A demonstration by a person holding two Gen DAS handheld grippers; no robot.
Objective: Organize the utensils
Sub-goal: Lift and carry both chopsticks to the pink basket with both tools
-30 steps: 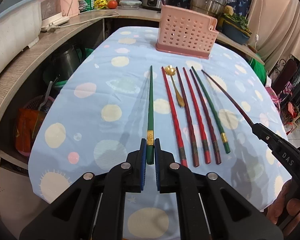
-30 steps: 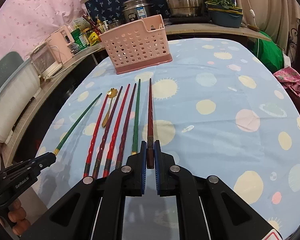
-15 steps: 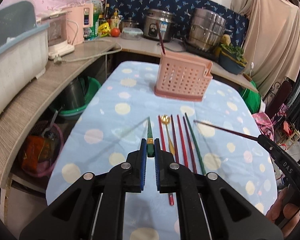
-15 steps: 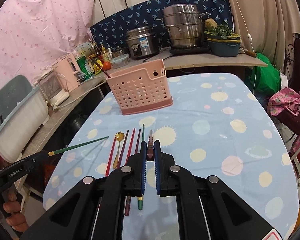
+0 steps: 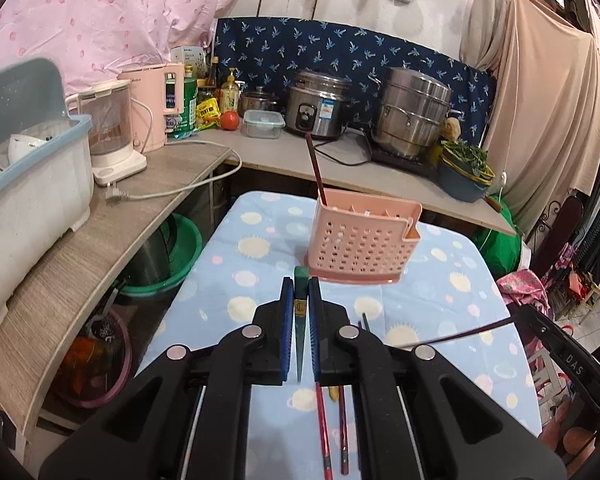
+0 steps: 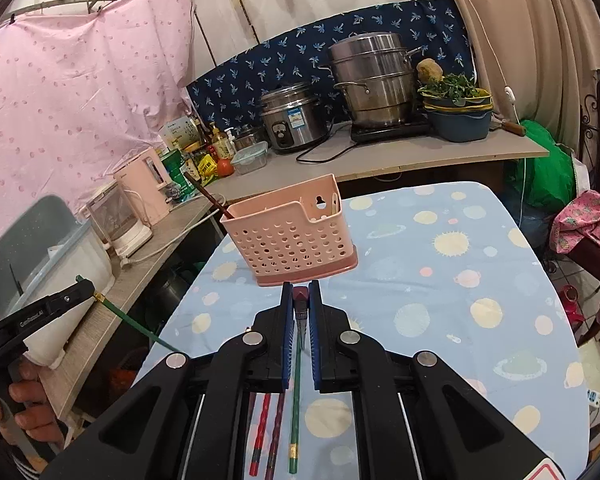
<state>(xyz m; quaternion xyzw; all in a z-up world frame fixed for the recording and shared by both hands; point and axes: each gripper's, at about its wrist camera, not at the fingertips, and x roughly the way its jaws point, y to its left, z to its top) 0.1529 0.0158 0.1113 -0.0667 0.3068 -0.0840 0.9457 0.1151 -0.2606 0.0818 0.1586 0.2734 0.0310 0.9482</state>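
left wrist view: left gripper (image 5: 300, 312) fingers closed tight on a green chopstick (image 5: 300, 280), lifted clear of the table (image 5: 228, 280), thick end pointing at the pink caddy (image 5: 366, 240) just ahead.
caddy: one dark chopstick (image 5: 315, 168) stands in its left corner.
right wrist view: right gripper (image 6: 300, 312) fingers clamped on a dark red chopstick (image 6: 300, 294), butt end near the caddy base.
table: more chopsticks (image 6: 278, 424) lie below.
advice: i'd tip each stick upright above the rim before lowering, one at a time.
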